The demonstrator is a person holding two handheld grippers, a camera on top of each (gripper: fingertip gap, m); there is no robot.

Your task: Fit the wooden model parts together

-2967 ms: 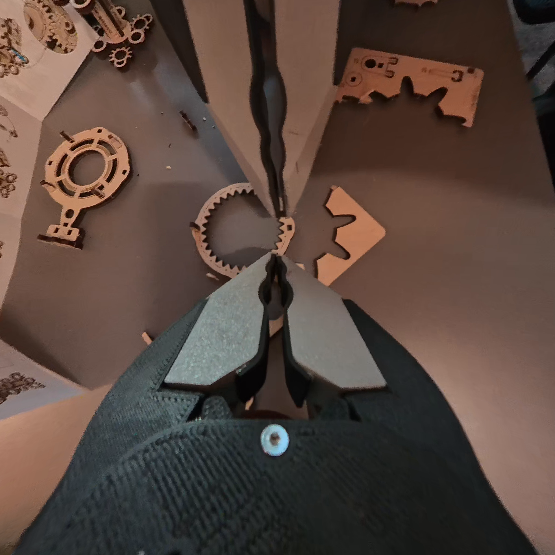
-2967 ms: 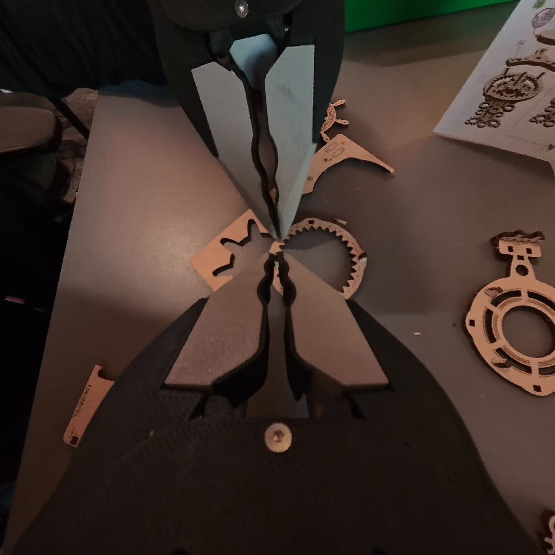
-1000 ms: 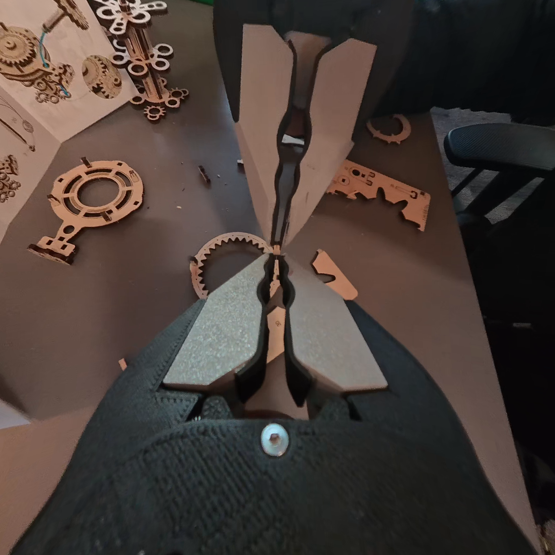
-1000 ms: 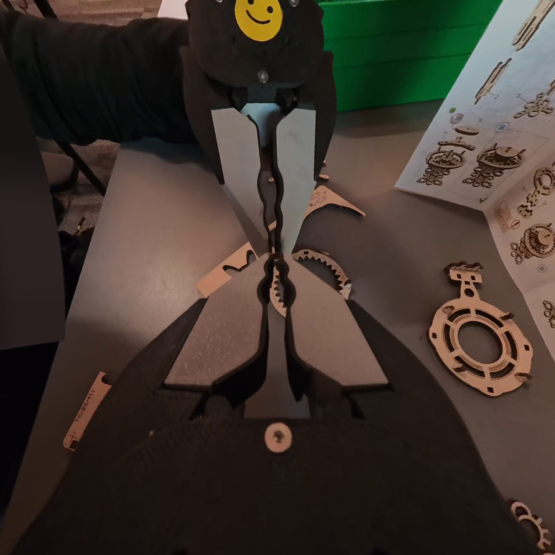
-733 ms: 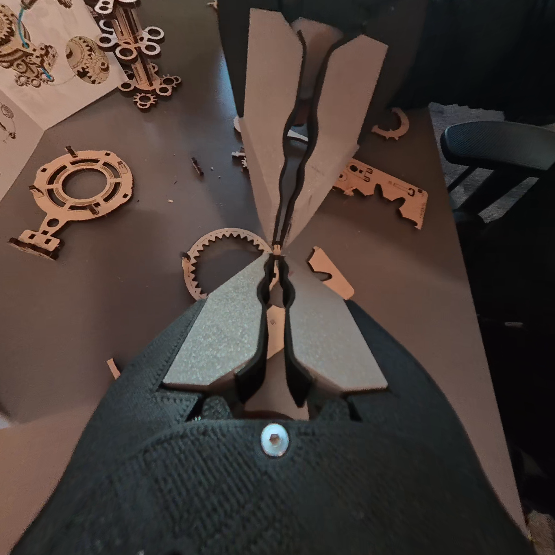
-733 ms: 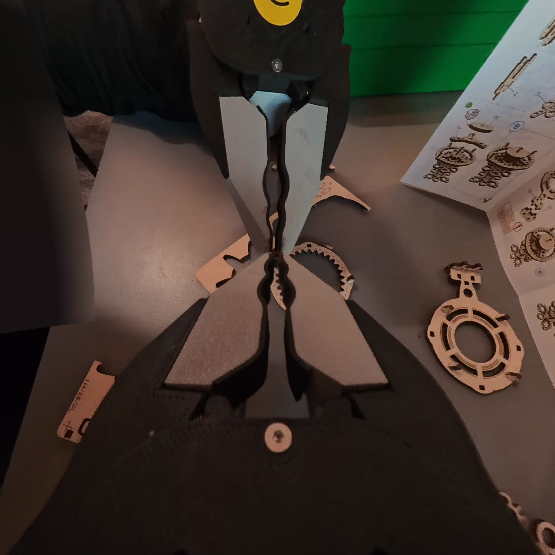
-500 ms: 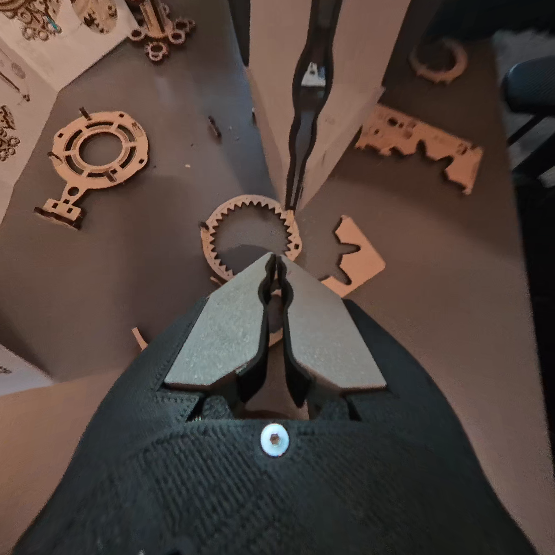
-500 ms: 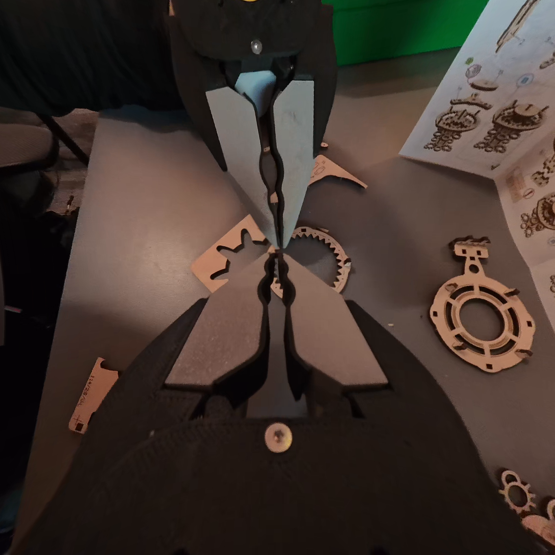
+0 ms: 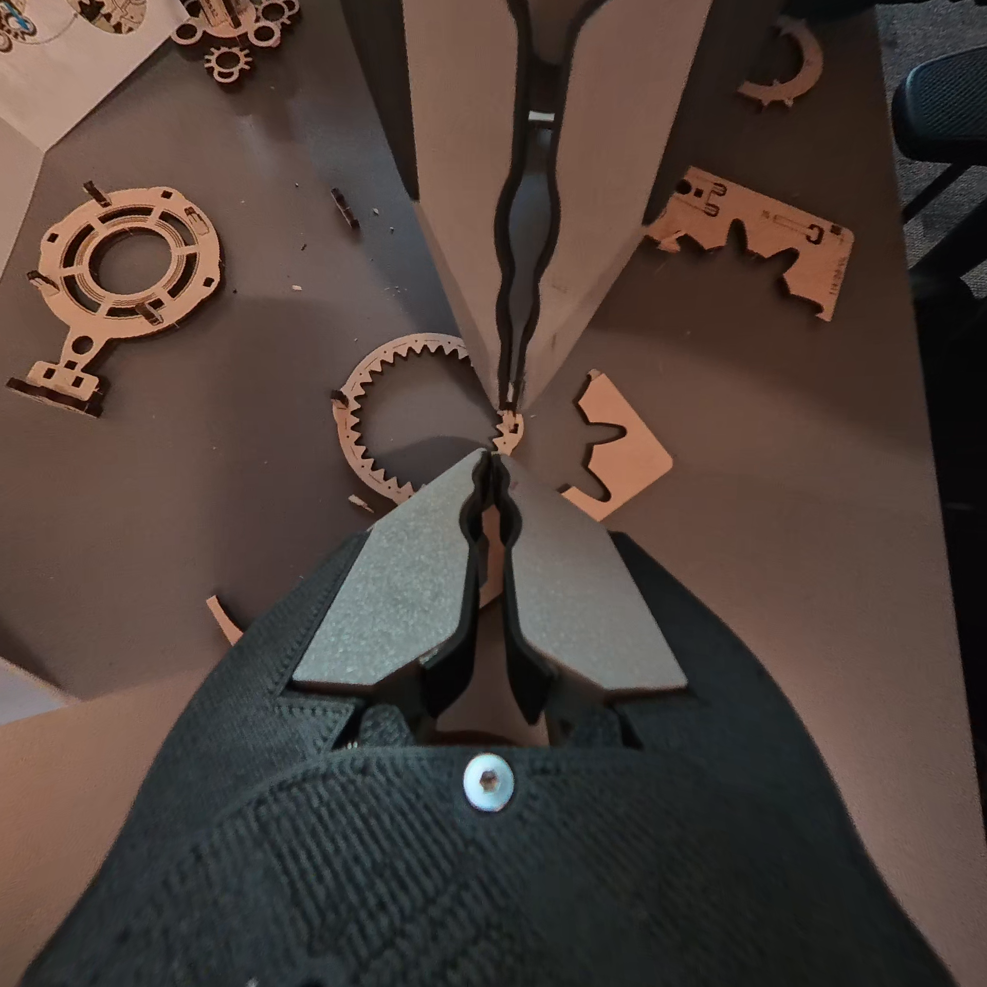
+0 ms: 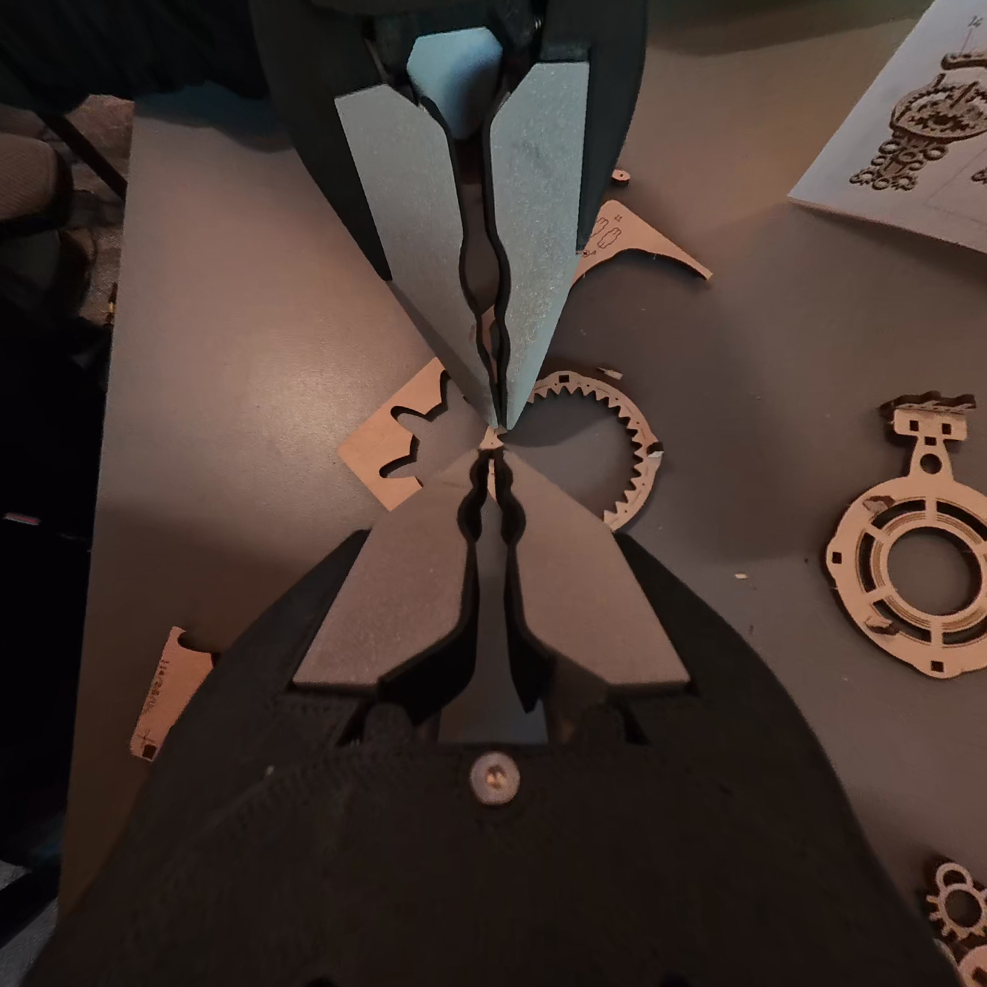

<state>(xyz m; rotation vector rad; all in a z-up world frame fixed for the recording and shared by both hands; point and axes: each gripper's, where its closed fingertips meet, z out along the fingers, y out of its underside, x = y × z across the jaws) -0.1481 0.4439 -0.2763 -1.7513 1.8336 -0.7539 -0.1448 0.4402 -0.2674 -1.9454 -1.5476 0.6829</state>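
A flat wooden ring gear (image 9: 368, 422) with inner teeth lies on the grey table (image 9: 721, 614); it also shows in the right wrist view (image 10: 635, 459). My left gripper (image 9: 490, 455) is shut, its tips right at the ring's rim. My right gripper (image 10: 488, 454) comes from the opposite side and is shut, tip to tip with the left. In the left wrist view a small pale wooden peg (image 9: 511, 390) shows between the right gripper's fingertips (image 9: 526, 392), just above the rim. Whether the peg touches the ring is hidden.
A round wooden frame with a foot (image 9: 128, 267) lies to one side (image 10: 918, 577). Scrap pieces: a square with a cut-out (image 9: 625, 454), a notched strip (image 9: 758, 240), an arc (image 9: 785, 75). Instruction sheets (image 10: 908, 133), a small gear assembly (image 9: 229, 37), a chair (image 9: 950, 107) beyond the table edge. Less than 4 cm separates the two grippers' tips. The small gear assembly (image 9: 229, 37) is about equally far from each gripper, around 20 cm.
Both grippers tilted up about a second ago and have come back down close over the ring's rim. Both stayed shut and tip to tip. The ring has stayed on the table.
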